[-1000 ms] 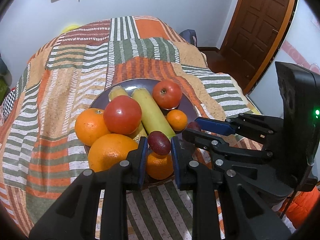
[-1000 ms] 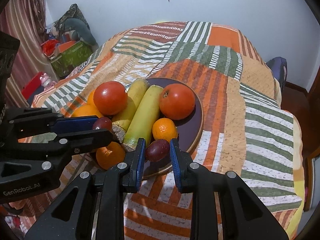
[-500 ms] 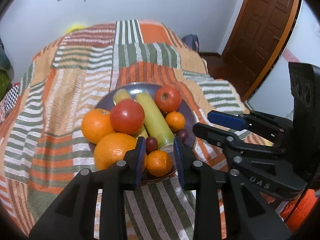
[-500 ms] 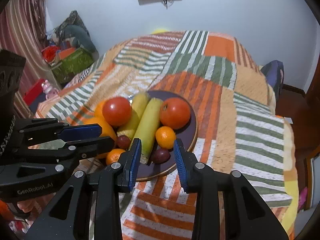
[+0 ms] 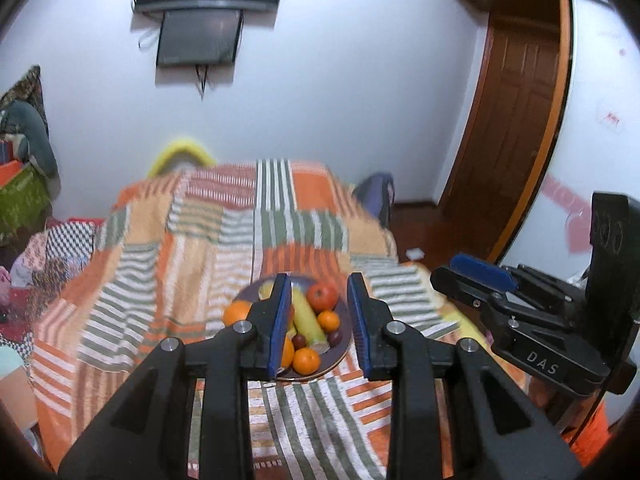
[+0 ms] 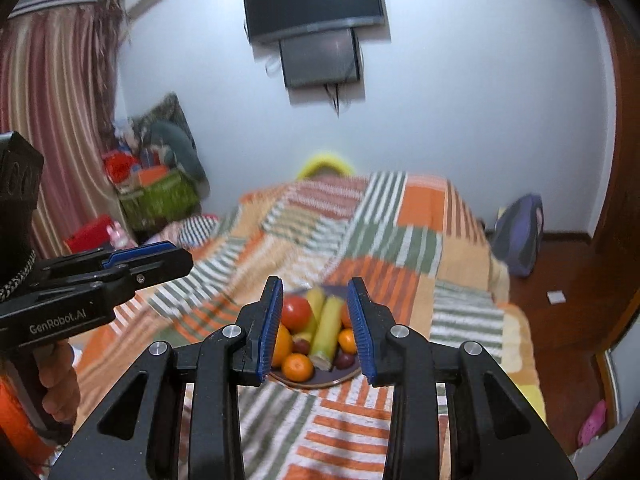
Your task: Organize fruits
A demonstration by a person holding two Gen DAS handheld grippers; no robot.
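A dark round plate sits on the striped bedspread, holding oranges, red tomatoes, long yellow-green fruits and small dark plums. My left gripper is open and empty, held high and well back from the plate. My right gripper is open and empty too, likewise far back. Each gripper shows at the side of the other's view.
The bed with its orange, green and white bedspread fills the middle. A wall TV hangs behind it. A wooden door is at the right, a purple bag beside the bed, and clutter with a green box at the left.
Both grippers let go of the plums, opened wider, and pulled up and back from the plate. Both plums now lie on the plate.
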